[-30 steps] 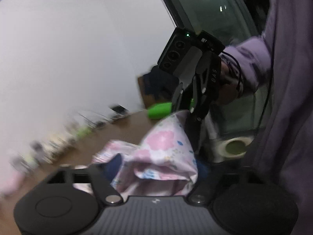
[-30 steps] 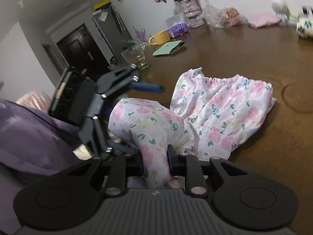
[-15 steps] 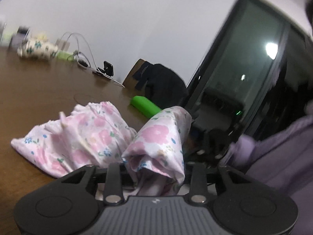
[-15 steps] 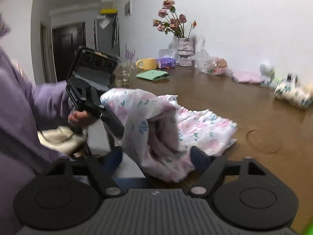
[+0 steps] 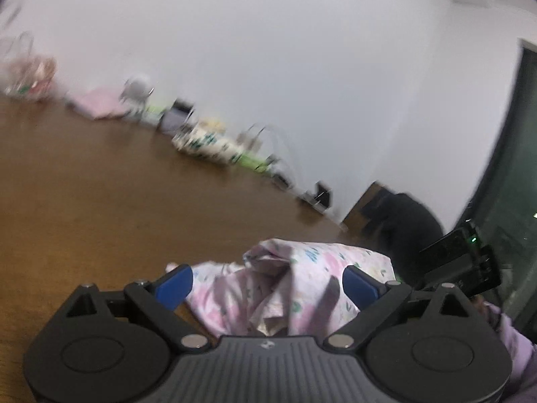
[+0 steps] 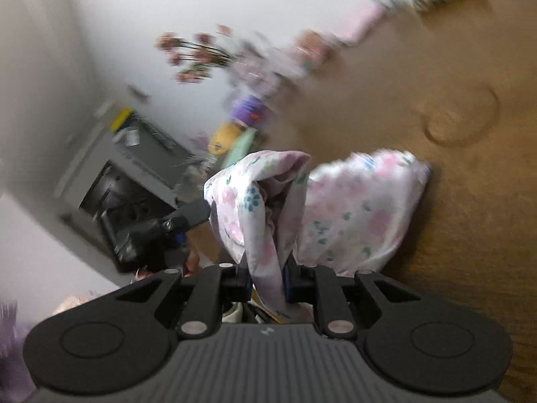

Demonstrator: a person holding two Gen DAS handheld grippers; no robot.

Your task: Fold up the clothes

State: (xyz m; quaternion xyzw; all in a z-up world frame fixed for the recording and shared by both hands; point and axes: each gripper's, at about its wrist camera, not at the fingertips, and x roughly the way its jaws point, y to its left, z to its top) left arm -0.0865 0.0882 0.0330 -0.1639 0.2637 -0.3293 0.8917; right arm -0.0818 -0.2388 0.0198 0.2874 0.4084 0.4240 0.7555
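Both wrist views are pretty smeared, so take the small stuff loosely. The floral garment (image 6: 355, 208) sits bunched on the brown surface (image 5: 67, 208), near the edge closest to the person, with one end lifted off it. The right gripper (image 6: 266, 283) has its jaws pinched tight on a twisted bit of that cloth, which rises in a loop straight in front of the camera. The left gripper (image 5: 268, 285) has its jaws spread wide, blue pads (image 5: 174, 283) either side of the fabric heap (image 5: 295, 282); the cloth lies between them and I can't see either pad actually pressing on it.

Room-wise, there's a big bare stretch of surface out past the garment in both views, including a faint ring mark (image 6: 459, 117) in the wood. The far edge along the white wall (image 5: 268, 50) is lined with clutter: a pink folded thing (image 5: 97, 104), blurry patterned items (image 5: 204, 141) and cables (image 5: 268, 141). In the right view there's a flower vase (image 6: 201, 57), something purple (image 6: 250, 109) and a yellow mug (image 6: 225, 134) at that end. A dark chair (image 5: 399, 218) stands by the corner, next to a glass door (image 5: 513, 184). The other gripper's body (image 6: 157, 228) hangs just left of the lifted cloth.
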